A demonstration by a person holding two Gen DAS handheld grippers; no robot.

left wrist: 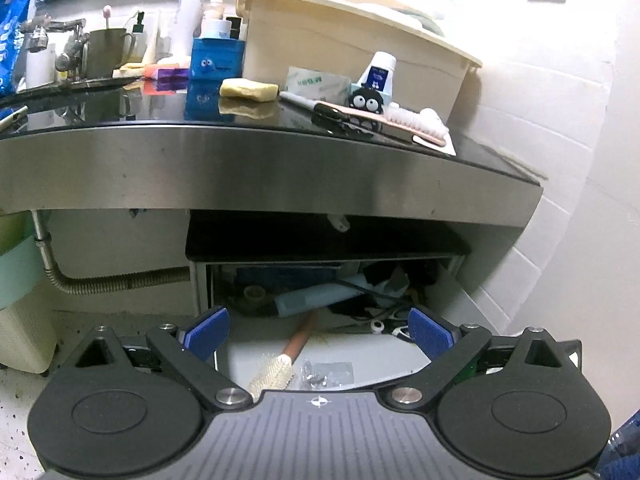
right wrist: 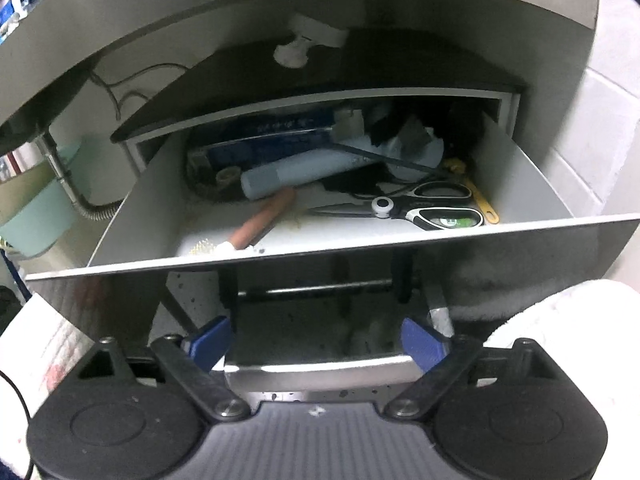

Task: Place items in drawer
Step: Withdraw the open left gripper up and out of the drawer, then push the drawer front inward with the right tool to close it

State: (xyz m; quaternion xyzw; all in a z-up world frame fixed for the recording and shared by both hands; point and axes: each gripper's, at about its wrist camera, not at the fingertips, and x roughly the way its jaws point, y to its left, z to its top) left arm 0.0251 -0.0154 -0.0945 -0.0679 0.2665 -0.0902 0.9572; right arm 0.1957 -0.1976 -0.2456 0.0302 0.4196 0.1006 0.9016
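Right gripper (right wrist: 318,340): jaws pinching drawer handle (right wrist: 320,374) at near edge.
Left gripper (left wrist: 318,332): jaws spread, empty.
Drawer (right wrist: 132,216): pulled out beneath bench (left wrist: 240,160).
Brush (right wrist: 264,220): inside, bristles near-left, shaft far-right.
Left view only: soap (left wrist: 248,90) on bench.

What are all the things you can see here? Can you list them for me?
drawer: one, white, pulled open under the counter
hairbrush: one, brown handle, front left of drawer
scissors: one pair, black and white, right side of drawer
tube: one, pale blue, lying across drawer's back
soap bar: one, yellow, on the black counter
storage tub: one, cream, counter's right back
mug: one, grey-green, counter's left back
left gripper: one, black with blue pads, open, nothing held
right gripper: one, black with blue pads, shut on chrome drawer handle
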